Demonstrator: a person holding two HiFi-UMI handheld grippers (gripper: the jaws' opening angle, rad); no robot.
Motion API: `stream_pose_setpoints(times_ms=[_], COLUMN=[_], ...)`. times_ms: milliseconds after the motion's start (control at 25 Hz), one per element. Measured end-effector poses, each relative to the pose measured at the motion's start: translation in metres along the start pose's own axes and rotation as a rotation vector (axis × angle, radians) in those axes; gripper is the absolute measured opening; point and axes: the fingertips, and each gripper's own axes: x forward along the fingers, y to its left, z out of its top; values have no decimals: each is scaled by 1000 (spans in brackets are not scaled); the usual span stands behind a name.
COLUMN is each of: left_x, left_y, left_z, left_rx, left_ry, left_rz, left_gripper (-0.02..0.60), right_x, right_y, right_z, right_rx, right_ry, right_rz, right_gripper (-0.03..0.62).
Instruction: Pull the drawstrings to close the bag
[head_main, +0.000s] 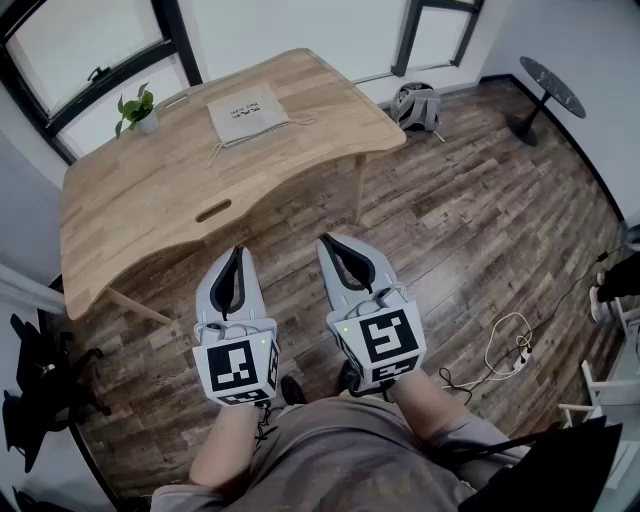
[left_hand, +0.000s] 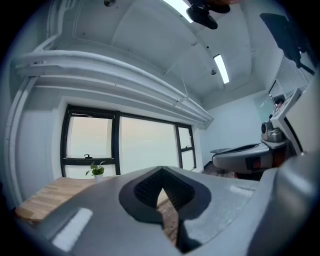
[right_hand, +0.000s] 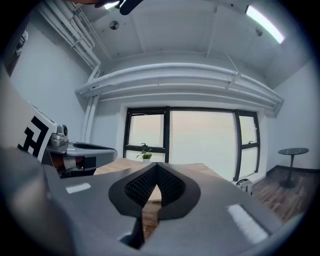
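- At the bottom centre of the head view, the person's grey shorts (head_main: 340, 450) and bare knees filled the nearest ground.
- Just above them, the grey plastic left gripper (head_main: 238, 252) and the matching right gripper (head_main: 328, 242) were held side by side, roughly level and pointing up the frame towards the table.
- In its own view the left gripper (left_hand: 161, 171) had its ribbed black pads pressed together at the tips, with nothing between them.
- The right gripper (right_hand: 156, 166) was likewise closed and empty.
- This looked like a ready pose ahead of the approach, so I judged the task not yet begun. Both tools would need to open before taking a cord.
- Under and around the grippers ran a dark wood-plank floor (head_main: 450, 200), with a loose white cable (head_main: 510, 345) at lower right.
- Further up, the light wooden table (head_main: 150, 200) with a curved near edge crossed the upper left of the frame.
- The cream cloth drawstring bag (head_main: 245, 108) lay flat on the table's far part at upper centre, well apart from both grippers.
- Its pale drawstrings (head_main: 228, 146) trailed loose off its near edge and right side, presumably left slack so that 2 tools could each take 1.
- A small green potted plant (head_main: 137, 108) stood at the table's upper-left corner.
- Beyond it were black-framed windows (head_main: 175, 35), and a grey backpack (head_main: 415, 105) and a round black side table (head_main: 552, 85) at upper right.
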Motion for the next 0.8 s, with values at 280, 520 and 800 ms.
stream_pose_setpoints(times_ms=[280,520,800], left_x=[1,10,24], left_y=[-23,-49,-68], left_z=[1,1,-22], left_rx=[8,7,-16], left_ry=[8,8,70], left_rz=[11,42,75], left_gripper=[0,0,0], right_x=[-14,-21,-12], right_y=[-16,-34,-64], right_z=[-1,-9,-32], right_rx=[-3,18,30], right_ry=[-11,-12,48], right_rz=[21,107,127], right_gripper=[26,29,29])
